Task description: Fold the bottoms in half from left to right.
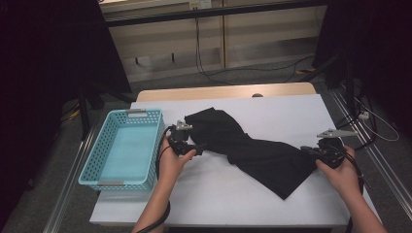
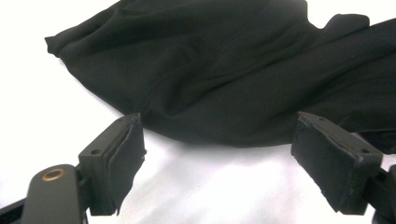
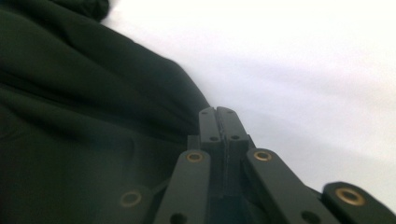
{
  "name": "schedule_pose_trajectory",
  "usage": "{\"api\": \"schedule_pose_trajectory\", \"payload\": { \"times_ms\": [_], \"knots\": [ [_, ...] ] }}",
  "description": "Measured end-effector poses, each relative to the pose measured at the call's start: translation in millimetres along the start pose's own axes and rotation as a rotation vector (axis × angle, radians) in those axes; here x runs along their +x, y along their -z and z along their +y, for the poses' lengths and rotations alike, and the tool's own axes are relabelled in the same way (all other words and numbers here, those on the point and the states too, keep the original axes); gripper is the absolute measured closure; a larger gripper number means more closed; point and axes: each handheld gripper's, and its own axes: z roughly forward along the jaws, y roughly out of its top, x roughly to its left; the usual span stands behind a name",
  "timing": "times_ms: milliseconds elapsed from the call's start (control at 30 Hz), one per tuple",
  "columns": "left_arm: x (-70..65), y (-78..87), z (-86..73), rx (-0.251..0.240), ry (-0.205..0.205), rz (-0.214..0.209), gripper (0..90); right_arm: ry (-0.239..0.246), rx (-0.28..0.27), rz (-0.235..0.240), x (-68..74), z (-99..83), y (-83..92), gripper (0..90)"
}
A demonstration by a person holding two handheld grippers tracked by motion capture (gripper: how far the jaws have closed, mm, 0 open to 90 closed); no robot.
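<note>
The right gripper [image 1: 307,150] has its fingers [image 3: 218,122] pinched together at the near right edge of the crumpled black cloth garment [image 1: 252,148]; whether cloth is caught, I cannot tell. The left gripper [image 1: 198,147] waits with fingers [image 2: 122,154] spread wide at the garment's opposite hem, probably to stretch it flat. The white surface [image 1: 214,187] leaves free room nearby; the turquoise plastic basket [image 1: 99,158] sits at its left edge.

A plain black fabric garment [image 1: 252,145] without any pattern lies on a plain white tabletop [image 1: 214,189] beside a turquoise plastic lattice basket [image 1: 99,160] with grey handle tabs, while both hand-held grippers' pads [image 2: 126,158] are matte black.
</note>
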Motion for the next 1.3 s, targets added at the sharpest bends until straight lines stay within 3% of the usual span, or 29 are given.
{"api": "schedule_pose_trajectory", "payload": {
  "times_ms": [133,233,300,433,533,667,800,900,1067,1267,1300],
  "knots": [
    [-0.5,-1.5,-0.9,0.003,0.001,-0.002,17.8,0.021,-0.003,-0.012,-2.2,0.5,-8.1,87.9],
    [-0.2,-2.6,-2.0,0.009,0.002,-0.003,17.8,0.037,0.018,-0.064,-1.0,-1.7,-10.5,74.1],
    [-0.1,-2.9,-2.4,0.008,0.0,0.002,17.8,0.028,0.009,-0.051,-0.7,-2.5,-7.4,73.8],
    [-0.7,-2.5,-2.5,0.011,0.003,-0.005,17.6,0.035,-0.012,-0.043,8.7,-2.4,0.2,61.7],
    [-2.0,-1.4,-1.8,0.006,0.003,-0.007,17.5,0.049,-0.021,0.006,23.3,-2.9,1.6,57.7],
    [-3.2,1.1,-1.8,0.009,0.007,-0.017,17.3,0.108,-0.008,0.097,54.5,-1.8,-3.7,57.6],
    [-2.2,4.2,-3.0,0.002,0.012,-0.012,17.2,0.171,0.003,0.152,83.6,0.1,-10.3,58.8],
    [-1.0,5.1,-4.6,0.0,0.015,-0.008,17.1,0.224,0.018,0.186,101.2,-0.2,-16.6,63.9],
    [0.1,6.9,-5.0,-0.001,0.018,-0.01,17.1,0.266,0.016,0.268,125.8,-1.2,-21.8,69.2],
    [-2.5,7.5,-5.5,0.001,0.018,-0.015,16.5,0.355,0.061,0.255,145.6,-6.0,-39.3,62.6],
    [-2.4,7.6,-5.6,-0.001,0.018,-0.013,16.5,0.369,0.044,0.248,146.1,-6.5,-40.6,64.2]
  ]
}}
